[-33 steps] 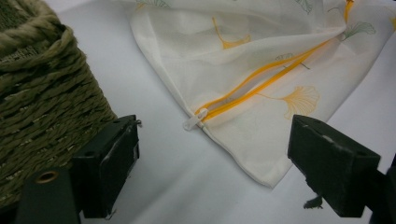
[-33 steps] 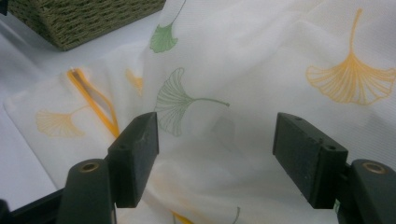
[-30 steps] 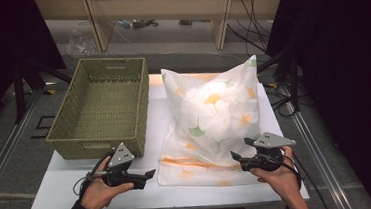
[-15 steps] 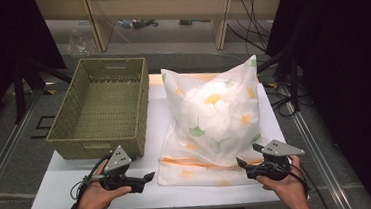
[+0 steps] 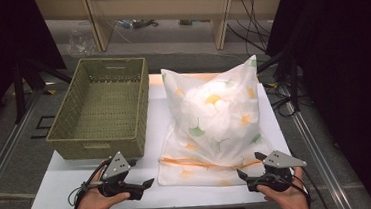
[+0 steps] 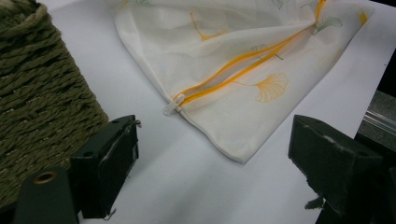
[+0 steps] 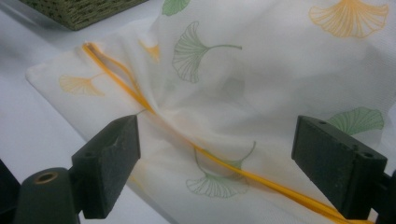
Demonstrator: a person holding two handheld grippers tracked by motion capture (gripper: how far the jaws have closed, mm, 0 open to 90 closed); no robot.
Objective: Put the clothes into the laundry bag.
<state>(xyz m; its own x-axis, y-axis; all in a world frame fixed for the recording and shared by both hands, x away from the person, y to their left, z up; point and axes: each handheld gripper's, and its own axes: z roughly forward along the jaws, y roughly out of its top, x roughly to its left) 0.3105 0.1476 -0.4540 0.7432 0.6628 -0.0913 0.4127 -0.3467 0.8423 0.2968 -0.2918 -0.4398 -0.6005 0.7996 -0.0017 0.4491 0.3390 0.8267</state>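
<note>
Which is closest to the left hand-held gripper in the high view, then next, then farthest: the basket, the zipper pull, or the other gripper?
From the left hand-held gripper:
1. Zipper pull, at the bag's near left corner.
2. Woven basket, behind it on the left.
3. Right hand-held gripper, across the table.

Basket [image 5: 101,108] left, bag [image 5: 215,122] right, both on table [image 5: 148,137].
</note>
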